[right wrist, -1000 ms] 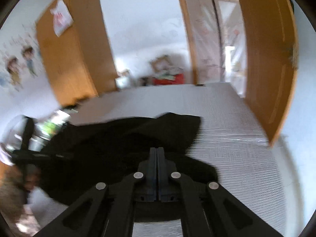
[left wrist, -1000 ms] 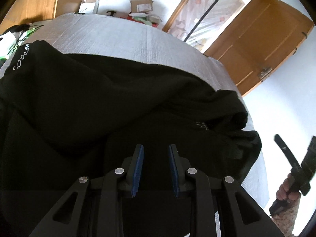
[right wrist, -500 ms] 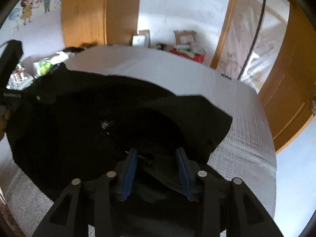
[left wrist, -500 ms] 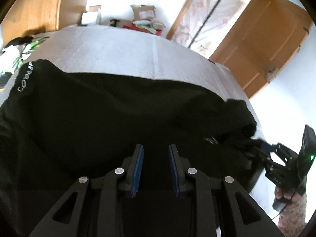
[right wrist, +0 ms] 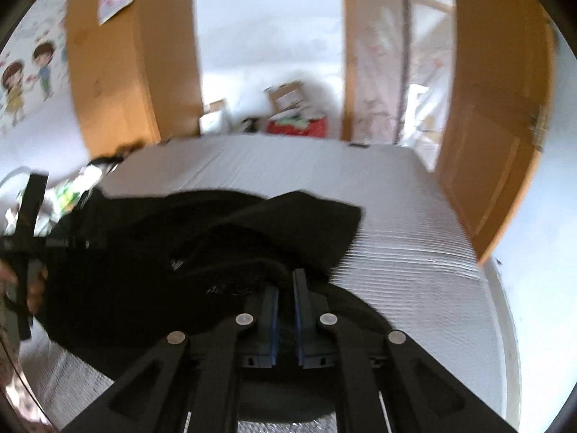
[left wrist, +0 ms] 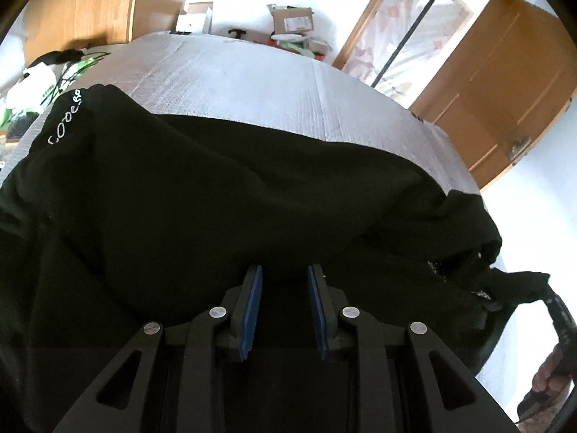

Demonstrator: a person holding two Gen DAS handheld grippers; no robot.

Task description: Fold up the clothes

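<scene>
Black clothing [left wrist: 223,195] lies spread and bunched on the silver quilted bed cover [left wrist: 252,83], with small white letters near its far left corner. The left gripper [left wrist: 285,303] hangs just over the dark cloth with its blue pads [left wrist: 252,303] partly apart, and I cannot tell if any cloth is caught between them. The right gripper [right wrist: 285,299] is at the right edge of the clothing and its jaws are closing to a thin gap, with a fold of the black cloth pinched between its fingers [right wrist: 301,288].
</scene>
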